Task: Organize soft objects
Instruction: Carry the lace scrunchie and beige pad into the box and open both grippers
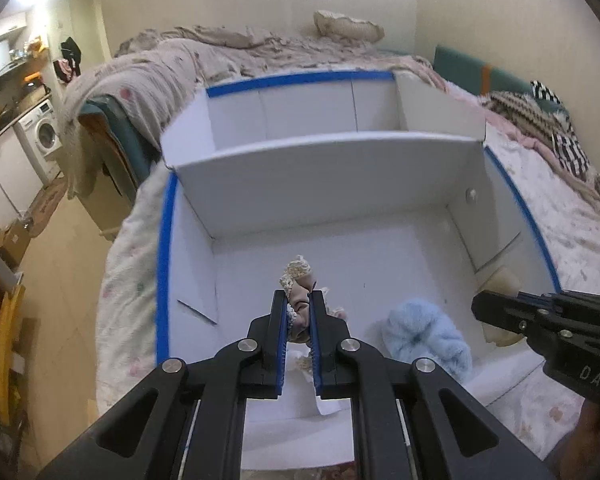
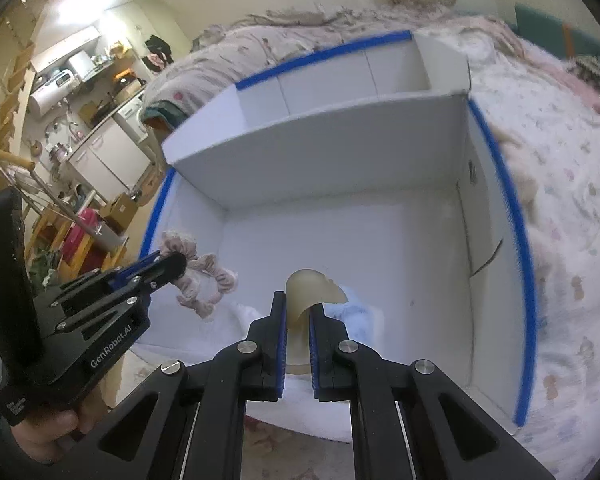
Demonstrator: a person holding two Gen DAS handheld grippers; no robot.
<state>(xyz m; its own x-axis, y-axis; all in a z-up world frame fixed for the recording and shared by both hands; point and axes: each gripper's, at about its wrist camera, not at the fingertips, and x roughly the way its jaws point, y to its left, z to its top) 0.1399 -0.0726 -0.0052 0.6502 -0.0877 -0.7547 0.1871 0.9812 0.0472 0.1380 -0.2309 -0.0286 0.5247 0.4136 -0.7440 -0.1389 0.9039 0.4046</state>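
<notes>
Between my left gripper's [image 1: 299,312] fingers, right under that camera, a pink scrunchie [image 1: 300,300] with a cream lace edge is pinched tight, its frilled loop hanging out past the tips. From the right camera the same scrunchie [image 2: 204,284] dangles over the near left part of the box.

Largest of all is the bed [image 1: 560,232], covered in a pale flowered quilt. On it sits a white box [image 1: 380,168] with blue tape along its rim, split by a white divider into a far compartment and a near, bigger one. Both my grippers hang over the near one.

On the floor of that near compartment lies a fluffy light blue scrunchie [image 1: 424,336], just right of my left gripper.

My right gripper [image 2: 299,312] is pressed together on a small beige pad [image 2: 312,288], which curls up and over beyond the fingertips. That pad sits above the blue scrunchie [image 2: 356,312] in the right view.
</notes>
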